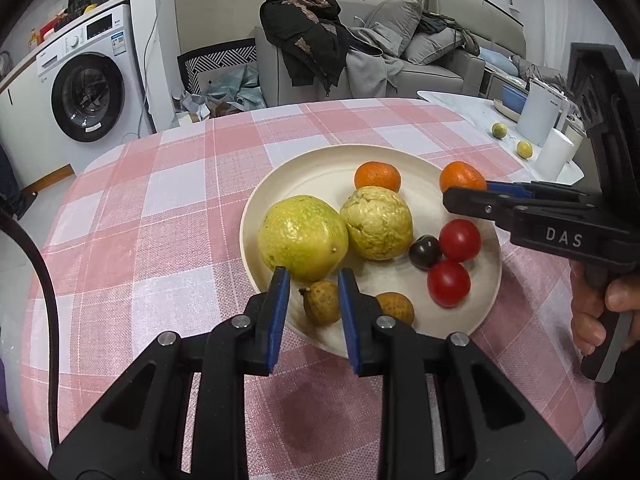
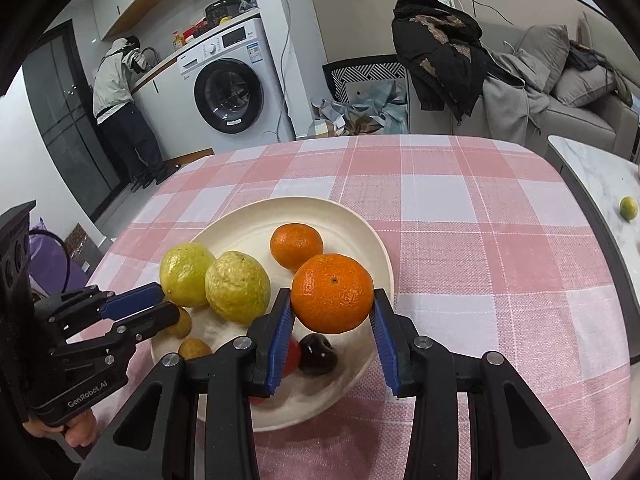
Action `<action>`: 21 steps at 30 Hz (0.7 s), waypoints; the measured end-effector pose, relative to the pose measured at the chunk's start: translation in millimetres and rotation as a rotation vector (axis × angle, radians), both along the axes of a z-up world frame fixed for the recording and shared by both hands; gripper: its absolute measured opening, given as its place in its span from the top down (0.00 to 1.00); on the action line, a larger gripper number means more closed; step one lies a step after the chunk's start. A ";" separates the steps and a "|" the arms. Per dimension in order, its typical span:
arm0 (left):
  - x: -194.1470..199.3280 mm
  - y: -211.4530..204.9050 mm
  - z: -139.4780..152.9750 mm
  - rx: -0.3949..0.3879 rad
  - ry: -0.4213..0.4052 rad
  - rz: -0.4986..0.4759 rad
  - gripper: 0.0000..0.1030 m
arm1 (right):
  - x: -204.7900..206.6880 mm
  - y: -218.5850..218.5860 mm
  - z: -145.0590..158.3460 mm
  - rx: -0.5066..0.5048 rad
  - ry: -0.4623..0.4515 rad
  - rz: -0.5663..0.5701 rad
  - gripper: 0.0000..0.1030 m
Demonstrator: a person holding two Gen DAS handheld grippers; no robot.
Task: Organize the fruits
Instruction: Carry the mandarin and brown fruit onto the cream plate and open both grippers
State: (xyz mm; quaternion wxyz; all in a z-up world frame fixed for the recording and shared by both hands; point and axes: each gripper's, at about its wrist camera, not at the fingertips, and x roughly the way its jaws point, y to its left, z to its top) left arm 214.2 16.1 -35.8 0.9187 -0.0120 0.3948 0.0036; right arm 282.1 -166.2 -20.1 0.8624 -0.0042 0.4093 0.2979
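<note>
Fruits fill a cream plate on a pink checked tablecloth: two yellow-green guavas, two tangerines, two red tomatoes, a dark plum and two small brown longans. My right gripper pinches the nearer tangerine between its blue pads, one on each side of the fruit, above the plate's right rim — whether the fruit hangs clear of the plate or touches it, I cannot tell. My left gripper is spread apart with nothing between its tips; a longan lies directly ahead in the gap, its stem end pointing left, with the larger guava just beyond. I judge the left hand is nearer that longan, so a short forward reach and squeeze would take it, though the guava crowds the far side.
</note>
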 end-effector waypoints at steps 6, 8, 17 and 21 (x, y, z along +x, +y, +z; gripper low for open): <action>-3.4 -1.7 0.8 -0.002 -0.008 0.002 0.78 | 2.7 -2.6 -1.7 0.018 0.020 -0.005 0.62; -3.7 -2.1 1.2 -0.004 -0.014 0.002 0.78 | 3.4 -3.6 -1.1 0.026 0.026 -0.010 0.62; -24.2 -3.1 5.2 0.014 -0.040 0.035 0.30 | -10.1 -15.5 7.8 0.058 -0.032 -0.014 0.46; -46.7 -3.4 11.4 0.031 -0.080 0.034 0.19 | -27.7 -30.3 13.9 0.079 -0.103 -0.021 0.13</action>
